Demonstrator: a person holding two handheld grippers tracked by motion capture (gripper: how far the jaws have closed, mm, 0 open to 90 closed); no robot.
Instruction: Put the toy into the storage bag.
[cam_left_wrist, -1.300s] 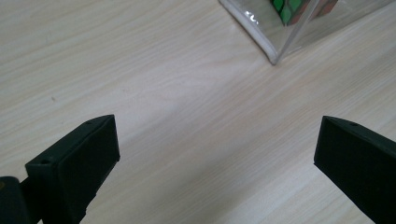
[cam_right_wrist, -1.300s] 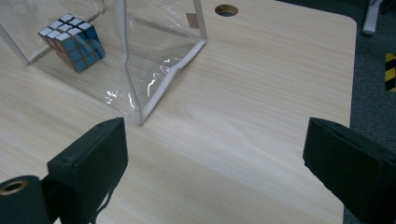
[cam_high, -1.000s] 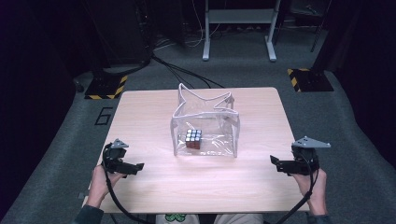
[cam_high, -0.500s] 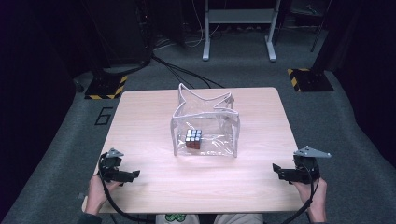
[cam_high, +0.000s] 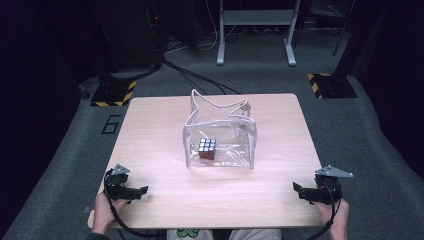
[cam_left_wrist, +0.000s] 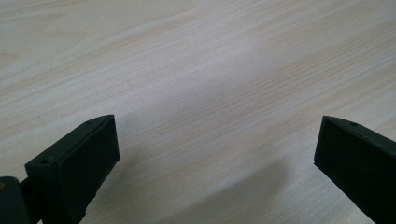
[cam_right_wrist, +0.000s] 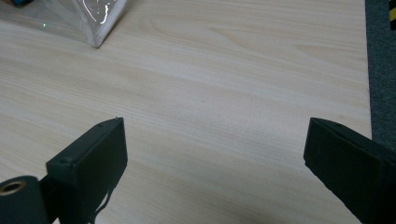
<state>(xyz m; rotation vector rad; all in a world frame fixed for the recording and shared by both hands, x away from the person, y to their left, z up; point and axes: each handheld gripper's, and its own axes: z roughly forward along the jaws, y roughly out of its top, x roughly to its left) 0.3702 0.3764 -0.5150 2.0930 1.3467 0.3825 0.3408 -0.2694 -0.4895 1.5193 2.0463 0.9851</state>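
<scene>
**Grippers drawn back to the near edge**

Over the last second we have pulled both grippers toward us, away from the bag. The left gripper (cam_high: 142, 190) and right gripper (cam_high: 297, 190) now rest at the table's (cam_high: 150, 125) near corners, jaws spread wide and empty. Farther off, at mid-table, the clear plastic bag (cam_high: 220, 131) stands open with the puzzle cube (cam_high: 207, 148) inside. We judge this a rest between steps; next, we would reach forward again for the bag.
</scene>
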